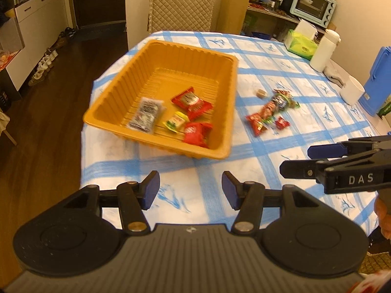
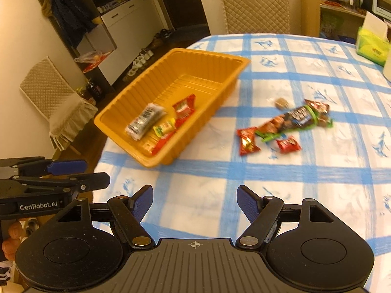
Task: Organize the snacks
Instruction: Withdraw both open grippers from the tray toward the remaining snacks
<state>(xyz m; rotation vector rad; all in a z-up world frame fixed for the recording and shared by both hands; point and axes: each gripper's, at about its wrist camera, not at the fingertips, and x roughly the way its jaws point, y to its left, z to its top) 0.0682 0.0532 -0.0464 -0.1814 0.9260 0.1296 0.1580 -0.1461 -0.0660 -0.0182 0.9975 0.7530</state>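
An orange ribbed tray [image 1: 227, 92] sits near the left edge of the blue-checked table. It holds two red packets [image 1: 191, 102], a grey-black packet [image 1: 146, 117] and a small yellow-green one [image 1: 176, 120]. To its right on the cloth lie a long dark bar wrapper [image 2: 298, 118], two red packets [image 2: 246, 141] and a small brown candy [image 2: 281, 103]. My left gripper [image 1: 191, 190] hovers open and empty over the cloth, short of the tray. My right gripper [image 2: 195, 200] is also open and empty, short of the loose snacks. Each gripper shows at the edge of the other's view.
At the far right stand a green tissue box [image 1: 301, 44], a white bottle [image 1: 323, 51], a white cup [image 1: 352, 90] and a blue container [image 1: 376, 80]. A quilted chair [image 1: 180, 2] stands behind the table. The table edge drops to dark floor on the left.
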